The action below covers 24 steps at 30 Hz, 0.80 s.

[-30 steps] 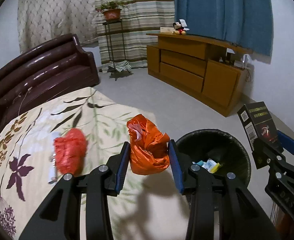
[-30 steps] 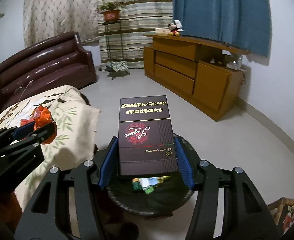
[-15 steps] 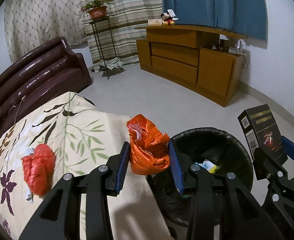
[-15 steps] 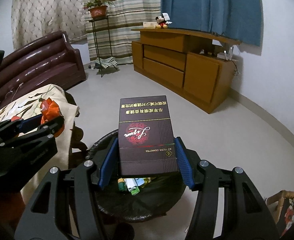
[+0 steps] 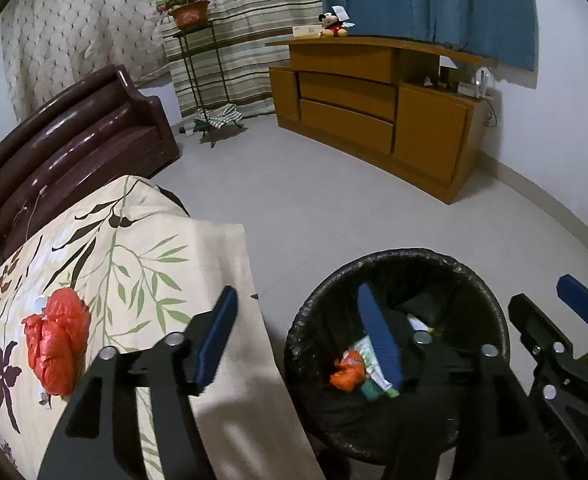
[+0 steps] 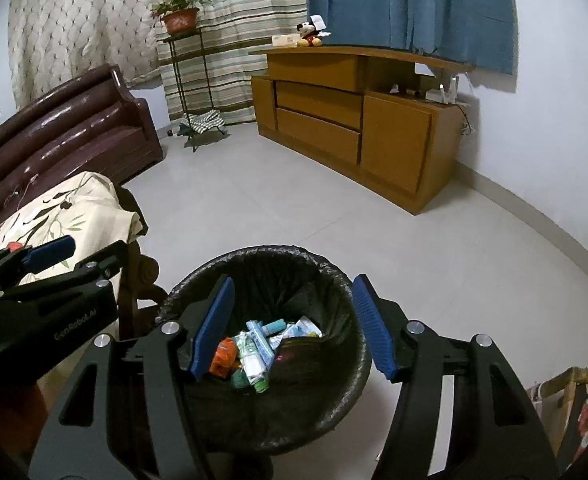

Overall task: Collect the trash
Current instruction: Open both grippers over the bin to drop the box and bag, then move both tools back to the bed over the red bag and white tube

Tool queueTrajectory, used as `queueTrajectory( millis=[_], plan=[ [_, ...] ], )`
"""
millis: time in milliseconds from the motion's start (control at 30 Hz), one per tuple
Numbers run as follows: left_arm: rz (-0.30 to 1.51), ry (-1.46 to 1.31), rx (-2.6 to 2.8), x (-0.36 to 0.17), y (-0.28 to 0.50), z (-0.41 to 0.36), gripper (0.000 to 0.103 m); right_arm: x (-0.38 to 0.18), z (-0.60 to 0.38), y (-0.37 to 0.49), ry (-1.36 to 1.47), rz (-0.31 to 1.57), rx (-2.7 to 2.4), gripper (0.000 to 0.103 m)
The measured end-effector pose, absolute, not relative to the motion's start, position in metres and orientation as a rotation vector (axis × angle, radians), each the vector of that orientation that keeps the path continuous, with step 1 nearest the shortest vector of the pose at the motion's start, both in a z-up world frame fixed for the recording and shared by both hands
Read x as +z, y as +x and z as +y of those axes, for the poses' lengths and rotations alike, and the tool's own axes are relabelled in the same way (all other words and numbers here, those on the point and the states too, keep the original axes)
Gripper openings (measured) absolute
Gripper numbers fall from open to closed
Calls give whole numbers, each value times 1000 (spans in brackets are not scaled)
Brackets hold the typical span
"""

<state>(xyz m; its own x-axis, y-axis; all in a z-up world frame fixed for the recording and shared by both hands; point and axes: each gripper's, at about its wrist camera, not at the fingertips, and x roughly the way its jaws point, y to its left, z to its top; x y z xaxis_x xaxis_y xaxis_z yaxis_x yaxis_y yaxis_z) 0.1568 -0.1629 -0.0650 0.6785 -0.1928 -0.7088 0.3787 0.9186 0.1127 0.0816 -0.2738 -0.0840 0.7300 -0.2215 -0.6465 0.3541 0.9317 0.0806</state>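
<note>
Left view, left gripper (image 5: 296,328): jaws empty and opening, nothing between the blue pads; one finger hangs over the cloth, the other over the bin.
Left view, bin (image 5: 494,308): just below and to the right of the tool, black liner, mouth up; an orange bag (image 5: 347,374) lies in it among wrappers.
Left view, red bag (image 5: 56,344): the next piece of trash, I'd say; it sits on the leaf-print cloth (image 5: 142,248), down and to the left of the left fingers, well apart from the bin.
Left view, red bag's axis: long way runs roughly away from the camera, so the jaws would straddle its narrow side, though the fisheye bends that edge and I can't be sure.
Left view, right gripper (image 5: 550,312): pokes in at the far right, beyond the bin, farther from the red bag.
Right view, right gripper (image 6: 292,326): jaws empty and opening, straight above the bin (image 6: 346,292), which fills the gap below them.
Right view, bin contents: orange bag (image 6: 224,360), a dark flat shape and pale wrappers at the bottom.
Right view, left gripper (image 6: 60,258): off to the left, over the cloth (image 6: 78,200); only a red sliver shows behind it.
Nearer hand: the left, by my reading; the coming move is a swing left and down onto the cloth.
</note>
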Motion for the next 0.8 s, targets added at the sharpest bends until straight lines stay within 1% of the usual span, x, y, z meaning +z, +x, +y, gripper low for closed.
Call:
queueTrajectory(
  millis=[100,167,433,667,800],
  plan=[
    [761,255,-326,-64,155,-163,64,-82,-274,80,208,675,-325,60],
    [761,254,-325,-64,155,-162,68,-81,-274,78,208,673,-326,60],
    [754,241,-327,-56,149,-147,68,-73,-273,75,219,671,-317,60],
    [758,218,-288,-45,142,-106,68,-59,-244,76,205,664,-242,60],
    [758,195,-232,-39,138,-68,68,-54,-215,83,187,672,-169,60]
  ],
)
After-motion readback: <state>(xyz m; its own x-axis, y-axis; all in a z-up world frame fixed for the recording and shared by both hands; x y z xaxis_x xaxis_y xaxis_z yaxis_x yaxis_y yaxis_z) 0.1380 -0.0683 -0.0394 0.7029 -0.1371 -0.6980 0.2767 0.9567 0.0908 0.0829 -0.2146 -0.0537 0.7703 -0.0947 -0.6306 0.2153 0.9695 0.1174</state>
